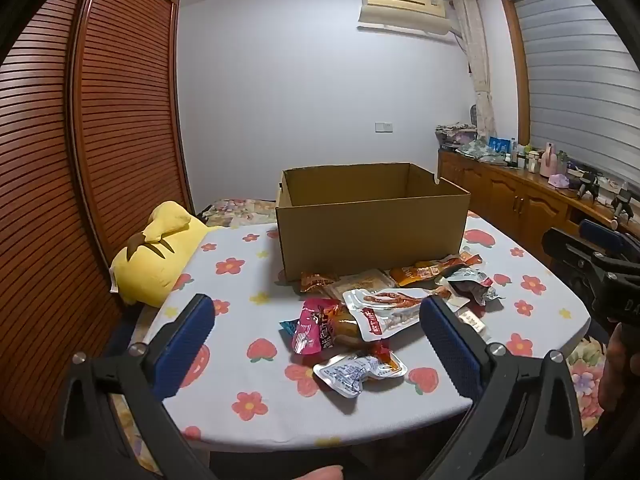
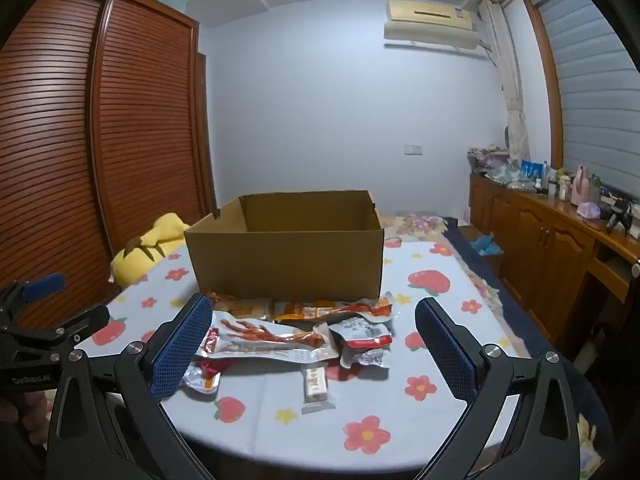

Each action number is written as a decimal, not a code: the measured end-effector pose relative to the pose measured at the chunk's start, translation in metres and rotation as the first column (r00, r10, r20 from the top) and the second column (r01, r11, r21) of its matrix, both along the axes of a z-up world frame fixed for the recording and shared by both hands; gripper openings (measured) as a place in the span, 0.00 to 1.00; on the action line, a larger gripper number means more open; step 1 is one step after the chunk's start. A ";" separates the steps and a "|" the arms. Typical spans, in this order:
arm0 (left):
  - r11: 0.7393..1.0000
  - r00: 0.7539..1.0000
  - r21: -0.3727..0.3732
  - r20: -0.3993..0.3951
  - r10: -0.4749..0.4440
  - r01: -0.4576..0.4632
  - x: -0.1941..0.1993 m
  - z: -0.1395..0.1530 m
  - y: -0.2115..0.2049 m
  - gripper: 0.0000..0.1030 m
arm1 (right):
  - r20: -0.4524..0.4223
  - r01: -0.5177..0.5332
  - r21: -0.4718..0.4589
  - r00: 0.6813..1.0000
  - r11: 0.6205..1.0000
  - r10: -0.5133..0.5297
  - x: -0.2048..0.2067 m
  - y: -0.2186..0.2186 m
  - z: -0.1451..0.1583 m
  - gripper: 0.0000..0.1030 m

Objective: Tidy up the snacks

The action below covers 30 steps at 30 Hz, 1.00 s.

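Blue pads of the left gripper (image 1: 316, 344) are seen at the bottom of the left view, spread wide apart with nothing held. The right gripper (image 2: 314, 344) is wide open too and empty. Both are held above the near edge of the table (image 1: 248, 424), which is covered with a flowery cloth.

The snack packets (image 1: 384, 308) lie in a loose pile in the middle of the picture, some on top of others. Just behind them stands the cardboard box (image 1: 372, 220), open at the top. It looks empty, though its floor cannot be seen.

No packet has been picked up yet, so the first pick is probably the step in hand. A packet on top or at the edge of the pile, like the small white bar (image 2: 316, 386) lying alone, should be chosen first. It should be pinched near its middle, not by a thin corner, so that it is not dropped. It should be lifted well over the box wall before it is let go.
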<state>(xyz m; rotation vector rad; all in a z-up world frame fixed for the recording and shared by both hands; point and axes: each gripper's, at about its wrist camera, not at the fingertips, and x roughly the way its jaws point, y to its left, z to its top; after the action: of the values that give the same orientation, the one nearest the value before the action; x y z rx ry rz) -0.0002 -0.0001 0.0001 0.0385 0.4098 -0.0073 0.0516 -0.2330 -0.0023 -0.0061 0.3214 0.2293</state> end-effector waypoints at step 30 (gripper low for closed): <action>1.000 1.000 -0.004 0.021 -0.002 0.002 -0.008 0.015 0.003 1.00 | -0.010 0.009 -0.005 1.000 1.000 -0.009 -0.002 -0.002 -0.004 1.00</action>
<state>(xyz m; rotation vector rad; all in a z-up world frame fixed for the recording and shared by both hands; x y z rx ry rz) -0.0079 0.0031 0.0147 0.0348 0.3891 -0.0095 0.0496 -0.2351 -0.0068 -0.0089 0.3319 0.2198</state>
